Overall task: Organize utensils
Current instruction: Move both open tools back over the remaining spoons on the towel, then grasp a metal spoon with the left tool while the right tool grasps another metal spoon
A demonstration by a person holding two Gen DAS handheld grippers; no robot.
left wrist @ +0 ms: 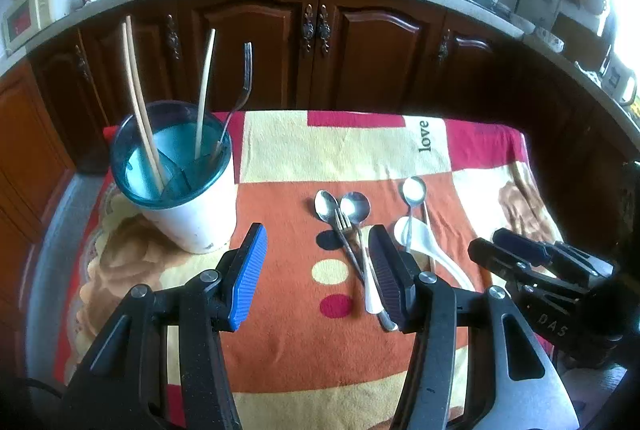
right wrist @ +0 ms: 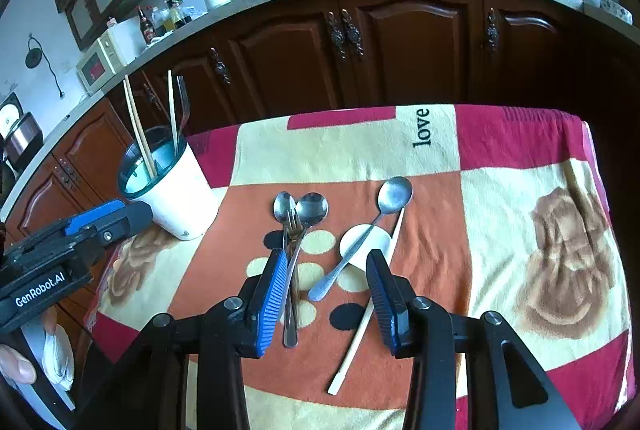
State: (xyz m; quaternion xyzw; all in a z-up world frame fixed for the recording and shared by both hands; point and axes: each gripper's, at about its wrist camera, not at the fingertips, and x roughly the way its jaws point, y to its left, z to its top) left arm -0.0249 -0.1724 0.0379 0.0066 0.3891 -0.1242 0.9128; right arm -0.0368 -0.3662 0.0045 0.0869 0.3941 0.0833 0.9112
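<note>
Steel spoons [right wrist: 301, 214] and fork [right wrist: 294, 226] lie loose on the table [right wrist: 520, 230], awaiting the holder [right wrist: 172, 190] (chopsticks already upright inside). Right tool [right wrist: 326, 294] and left tool [left wrist: 318, 270] hang over them, both apart and empty, for a pick.

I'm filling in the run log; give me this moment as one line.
stage: reaching | left gripper: open, empty | right gripper: open, empty | holder: chopsticks, fork | cloth: spoons, fork, chopstick

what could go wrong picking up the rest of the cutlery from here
1. The steel fork lies crossed over two steel spoons, so a grab by the open right gripper may lift or drag several.
2. The third spoon rests on the white ceramic spoon; pulling either could shift the other.
3. The white holder with teal rim could tip if the left gripper bumps it.
</note>
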